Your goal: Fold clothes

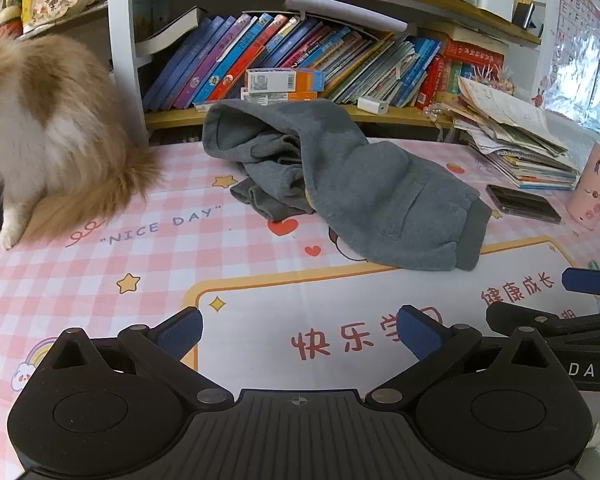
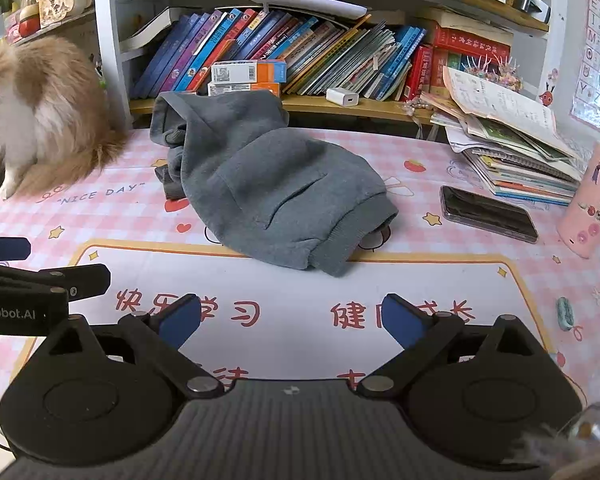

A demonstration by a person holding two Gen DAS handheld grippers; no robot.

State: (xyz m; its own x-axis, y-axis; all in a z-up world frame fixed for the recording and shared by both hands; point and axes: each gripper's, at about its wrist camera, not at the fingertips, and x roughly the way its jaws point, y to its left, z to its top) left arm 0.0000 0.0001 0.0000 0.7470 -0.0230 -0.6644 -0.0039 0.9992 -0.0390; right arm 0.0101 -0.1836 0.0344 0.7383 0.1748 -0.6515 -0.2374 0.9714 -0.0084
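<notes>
Hoodie: grey hoodie [image 1: 352, 184] lies crumpled in a heap on the mat [image 1: 148, 276], about mid-width and toward the far edge; hood end against the shelf side, ribbed hem toward the near edge, overlapping the top border of the white printed panel. A sleeve cuff bunches out at its left side.
Left gripper: left gripper [image 1: 300, 330] hovers over the near part of the mat, short of the hoodie; jaws spread wide, blue pads [image 1: 182, 330] with nothing between them.
Right gripper: right gripper [image 2: 292, 318] is likewise over the white panel near the near edge, apart from the hoodie; jaws wide apart and empty. Its tip shows at the right edge of the left view.
Cat: fluffy orange-and-white cat [image 1: 40, 128] sits at the far left corner, tail lying on the mat, well apart from the hoodie.
Phone: dark phone [image 2: 488, 208] lies flat right of the hoodie, near but not touching.
Cup: pink cup [image 2: 590, 204] stands at the right edge, beyond the phone.
Books: loose stack of books [image 2: 512, 152] at the far right corner; a shelf [image 2: 300, 104] of leaning books runs along the far edge.
</notes>
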